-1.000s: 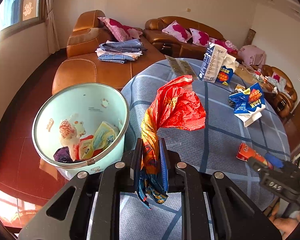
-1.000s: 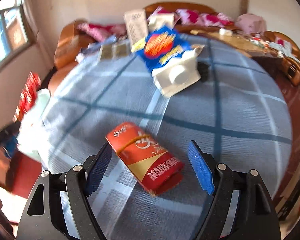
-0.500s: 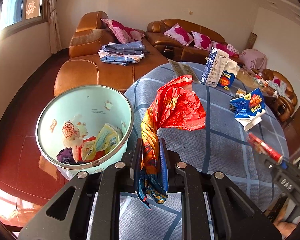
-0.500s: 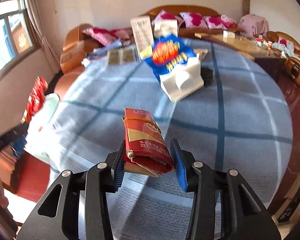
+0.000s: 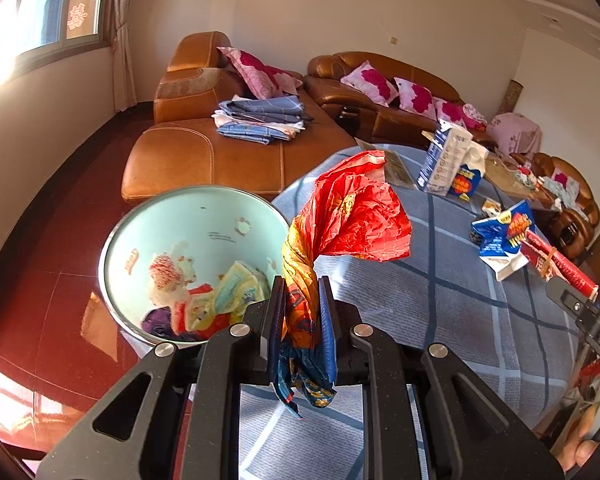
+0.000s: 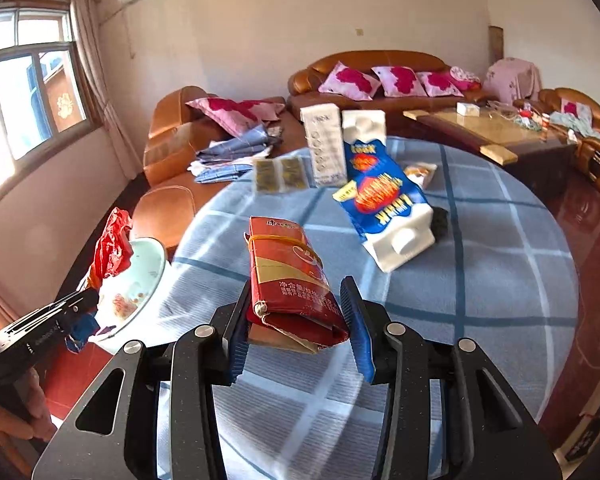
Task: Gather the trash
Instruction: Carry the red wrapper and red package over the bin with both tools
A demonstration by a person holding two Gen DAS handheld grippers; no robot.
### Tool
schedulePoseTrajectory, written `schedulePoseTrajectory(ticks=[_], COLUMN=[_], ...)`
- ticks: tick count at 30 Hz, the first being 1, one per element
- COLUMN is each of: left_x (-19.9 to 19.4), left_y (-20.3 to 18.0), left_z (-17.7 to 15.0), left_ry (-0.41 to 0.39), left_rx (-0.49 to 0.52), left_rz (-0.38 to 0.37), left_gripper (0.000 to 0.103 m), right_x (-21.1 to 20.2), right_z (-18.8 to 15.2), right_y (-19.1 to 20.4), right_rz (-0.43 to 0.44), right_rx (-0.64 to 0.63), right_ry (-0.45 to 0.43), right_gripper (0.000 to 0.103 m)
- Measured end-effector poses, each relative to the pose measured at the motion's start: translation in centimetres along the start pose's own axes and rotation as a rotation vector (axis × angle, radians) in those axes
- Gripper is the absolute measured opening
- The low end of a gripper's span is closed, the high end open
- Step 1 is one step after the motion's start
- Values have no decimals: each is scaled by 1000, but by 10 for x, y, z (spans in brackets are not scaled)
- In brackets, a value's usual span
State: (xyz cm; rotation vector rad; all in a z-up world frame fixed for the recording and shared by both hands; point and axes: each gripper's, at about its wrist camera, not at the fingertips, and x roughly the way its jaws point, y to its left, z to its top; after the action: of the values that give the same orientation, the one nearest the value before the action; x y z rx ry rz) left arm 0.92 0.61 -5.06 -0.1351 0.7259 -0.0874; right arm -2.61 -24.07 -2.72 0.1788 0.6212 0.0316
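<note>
Nearby, milk cartons (image 6: 384, 204) and a box (image 6: 325, 144) crowd the table (image 6: 500, 280).

The bin (image 5: 188, 256) stands on the floor left of my table (image 5: 440, 320), wrappers (image 5: 220, 300) inside it. A carton (image 6: 384, 216) lies on the table ahead, two boxes (image 6: 326, 144) upright behind it, the sofa (image 6: 364, 76) beyond.

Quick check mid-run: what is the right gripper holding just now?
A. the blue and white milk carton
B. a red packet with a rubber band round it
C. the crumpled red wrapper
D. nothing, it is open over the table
B: the right gripper is closed on the red packet, lifted above the blue checked tablecloth; the crumpled red wrapper is in the left gripper.
</note>
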Motion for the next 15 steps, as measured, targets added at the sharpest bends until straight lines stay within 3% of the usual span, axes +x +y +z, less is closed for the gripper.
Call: schedulePoseTrajectory(ticks=[15], left_x=[-13], left_y=[52], left_z=[8], left_ry=[-35], left_rx=[-41], left_rz=[95], left_gripper=[16], right_x=[19], right_z=[9], right_y=[76], right_rz=[109], right_rx=[-92], right_ry=[0], right_gripper=[43])
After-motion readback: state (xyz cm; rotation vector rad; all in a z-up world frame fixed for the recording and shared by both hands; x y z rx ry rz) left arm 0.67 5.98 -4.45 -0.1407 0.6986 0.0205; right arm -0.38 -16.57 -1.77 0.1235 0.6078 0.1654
